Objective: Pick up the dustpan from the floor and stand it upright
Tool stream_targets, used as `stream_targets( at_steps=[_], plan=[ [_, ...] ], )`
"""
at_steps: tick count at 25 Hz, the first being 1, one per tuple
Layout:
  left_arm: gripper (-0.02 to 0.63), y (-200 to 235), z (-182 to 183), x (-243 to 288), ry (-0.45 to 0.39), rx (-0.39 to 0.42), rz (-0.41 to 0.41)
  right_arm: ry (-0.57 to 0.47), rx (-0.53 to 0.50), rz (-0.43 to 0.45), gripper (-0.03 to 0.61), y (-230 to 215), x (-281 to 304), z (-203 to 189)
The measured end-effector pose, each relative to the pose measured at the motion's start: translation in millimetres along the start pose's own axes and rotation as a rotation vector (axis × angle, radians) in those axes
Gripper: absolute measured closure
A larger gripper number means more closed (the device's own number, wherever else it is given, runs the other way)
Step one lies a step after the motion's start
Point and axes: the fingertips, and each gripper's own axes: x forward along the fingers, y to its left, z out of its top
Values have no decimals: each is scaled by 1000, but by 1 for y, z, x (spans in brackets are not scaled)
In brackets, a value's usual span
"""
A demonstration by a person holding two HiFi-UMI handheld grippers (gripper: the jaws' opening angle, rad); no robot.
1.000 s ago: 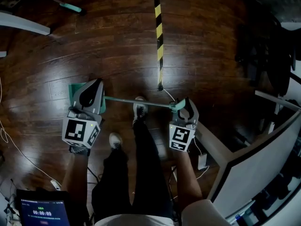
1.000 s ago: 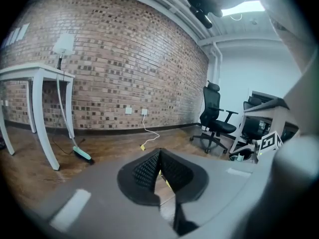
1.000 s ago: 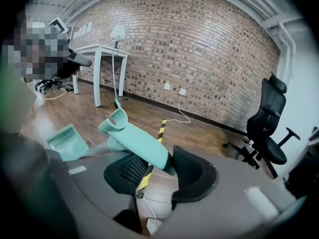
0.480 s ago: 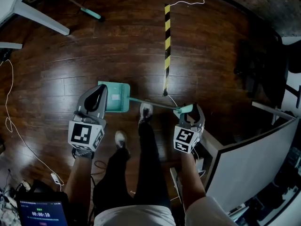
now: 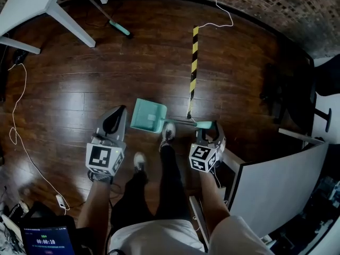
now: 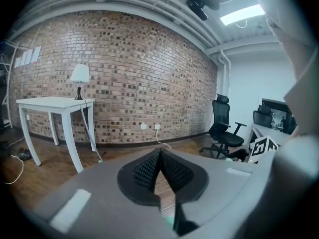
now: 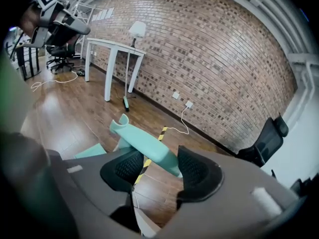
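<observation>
Your right gripper (image 5: 207,129) is opening, the dustpan (image 5: 147,116) handle loose between its jaws; your left gripper (image 5: 119,115), clenched empty, has quit the pan, now at its two o'clock; dustpan raised off flat, standing unconfirmed.

Right claw (image 5: 206,126), opening, straddles the handle of the dustpan (image 5: 148,116); left claw (image 5: 117,116) hangs beside the pan.

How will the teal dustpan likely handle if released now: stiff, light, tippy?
The dustpan looks like light, stiff plastic; its handle runs straight. Probably tippy: long handle over a small base, with the right gripper's jaws opening around it.
</observation>
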Motion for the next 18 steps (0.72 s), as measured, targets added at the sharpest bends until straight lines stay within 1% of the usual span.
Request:
stream_targets(
  at_steps=[4,9,14,18],
  plan=[
    [614,6,13,-21,-21,6,22,-49,-65,64,341,28,-11,25],
    [614,16,15,-47,-20,5,55,-63,-98,101,330,55,-26,42],
    [614,23,8,-73,-12,1,75,-67,-141,125,322,82,-51,37],
    [614,26,-2,-91,-1,-10,94,-33,-149,140,318,94,-67,19]
  ],
)
